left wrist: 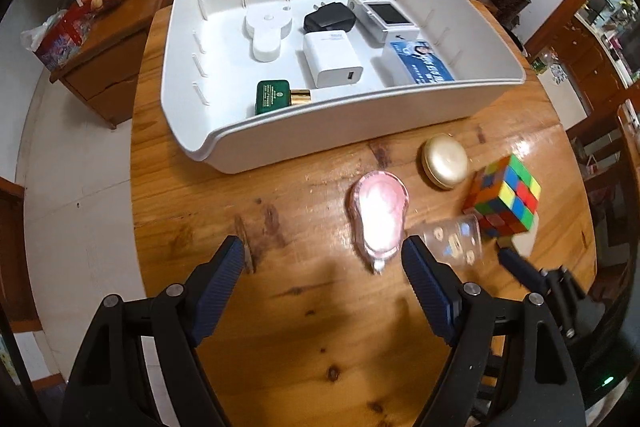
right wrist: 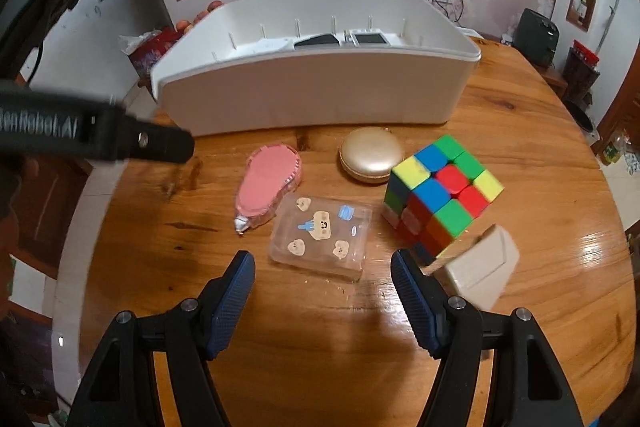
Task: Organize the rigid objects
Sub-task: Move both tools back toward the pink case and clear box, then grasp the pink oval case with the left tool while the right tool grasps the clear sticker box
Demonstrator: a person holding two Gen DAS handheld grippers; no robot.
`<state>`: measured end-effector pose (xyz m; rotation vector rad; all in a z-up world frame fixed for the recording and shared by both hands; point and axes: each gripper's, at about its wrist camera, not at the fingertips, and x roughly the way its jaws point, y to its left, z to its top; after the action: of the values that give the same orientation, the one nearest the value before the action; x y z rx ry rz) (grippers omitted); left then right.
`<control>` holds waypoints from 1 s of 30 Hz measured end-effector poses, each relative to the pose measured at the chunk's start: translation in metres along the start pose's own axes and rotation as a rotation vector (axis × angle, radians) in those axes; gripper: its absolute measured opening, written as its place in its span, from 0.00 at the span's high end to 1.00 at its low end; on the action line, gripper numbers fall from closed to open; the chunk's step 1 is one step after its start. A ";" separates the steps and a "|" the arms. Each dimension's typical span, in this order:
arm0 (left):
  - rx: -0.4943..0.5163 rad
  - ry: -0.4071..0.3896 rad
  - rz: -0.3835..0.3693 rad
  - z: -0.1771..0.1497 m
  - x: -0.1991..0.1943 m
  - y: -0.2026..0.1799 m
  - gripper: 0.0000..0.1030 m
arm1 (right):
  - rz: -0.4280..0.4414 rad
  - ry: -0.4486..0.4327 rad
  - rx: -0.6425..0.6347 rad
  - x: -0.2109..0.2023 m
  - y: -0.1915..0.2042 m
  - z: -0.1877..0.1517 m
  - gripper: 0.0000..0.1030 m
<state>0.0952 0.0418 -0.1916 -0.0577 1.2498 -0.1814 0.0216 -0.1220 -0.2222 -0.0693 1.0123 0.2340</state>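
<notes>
Inside white bin (left wrist: 304, 131): chargers, perhaps a camera (left wrist: 382, 15); both tongs (left wrist: 322, 259) (right wrist: 322, 269) spread, empty.

Lighting: bright, overhead. Glare: wooden table (right wrist: 592, 243) at 3 o'clock. Shadows: soft, beneath both grippers. Blur: slight motion smear on cube (right wrist: 442, 193). Distortion: fisheye bending, dark corners.

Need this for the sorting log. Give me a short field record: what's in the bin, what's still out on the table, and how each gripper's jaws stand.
bin: white bin at the table's far side
in bin: white charger, black adapter, green box, white handheld device
on table: pink tape dispenser, gold compact, clear sticker box, colour cube, beige block
left gripper: jaws open, empty
right gripper: jaws open, empty
</notes>
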 end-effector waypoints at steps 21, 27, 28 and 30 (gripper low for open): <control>-0.004 0.044 -0.006 0.012 0.039 -0.016 0.19 | -0.088 -0.043 0.011 0.038 0.005 -0.006 0.41; 0.006 0.062 -0.010 0.014 0.053 -0.026 0.19 | -0.089 -0.039 0.015 0.031 0.004 -0.016 0.41; 0.009 0.065 -0.008 0.015 0.055 -0.028 0.19 | -0.090 -0.039 0.015 0.030 0.003 -0.018 0.41; 0.012 0.071 -0.010 0.015 0.059 -0.032 0.19 | -0.089 -0.038 0.014 0.028 0.004 -0.021 0.41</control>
<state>0.1244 -0.0003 -0.2376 -0.0474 1.3188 -0.2014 0.0176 -0.1172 -0.2561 -0.0964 0.9706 0.1469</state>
